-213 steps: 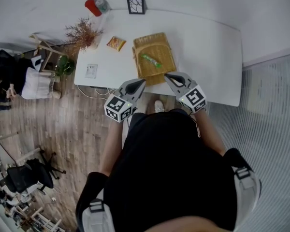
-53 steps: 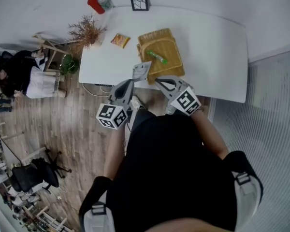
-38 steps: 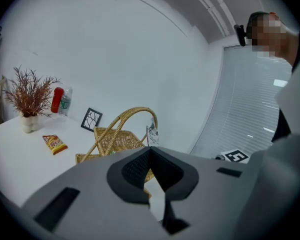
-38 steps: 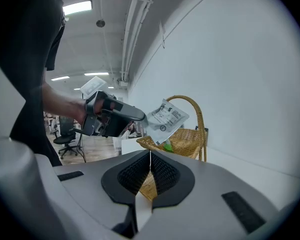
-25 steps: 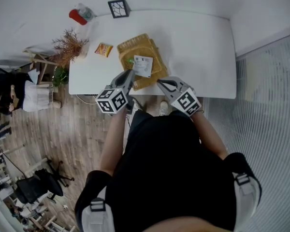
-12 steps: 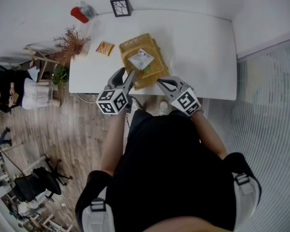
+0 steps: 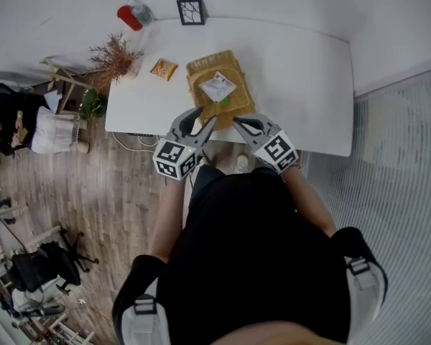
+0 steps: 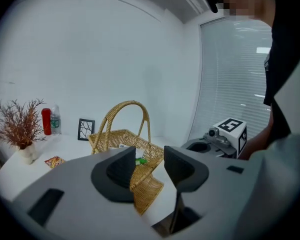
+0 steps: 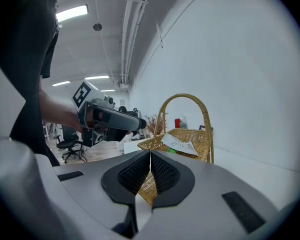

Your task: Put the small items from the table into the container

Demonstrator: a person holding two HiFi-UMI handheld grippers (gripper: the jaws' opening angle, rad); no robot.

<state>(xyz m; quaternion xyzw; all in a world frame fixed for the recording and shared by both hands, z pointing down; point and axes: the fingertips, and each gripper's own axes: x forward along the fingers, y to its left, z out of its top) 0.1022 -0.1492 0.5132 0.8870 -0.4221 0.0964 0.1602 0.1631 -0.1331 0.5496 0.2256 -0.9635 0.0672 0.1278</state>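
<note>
- No word, brand or number can be read anywhere.
- White packet (image 7: 217, 86) in the wicker basket (image 7: 237, 108): dark print, too small to make out.
- Orange snack packet (image 7: 164, 69) on the table (image 7: 302, 70): print blurred.
- Left marker cube (image 7: 174, 159) and right marker cube (image 7: 276, 149): black-and-white square patterns, no letters.

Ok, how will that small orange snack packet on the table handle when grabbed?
Probably light and floppy: the small orange snack packet lies flat like thin foil. It may slide on the smooth white table when nudged.
</note>
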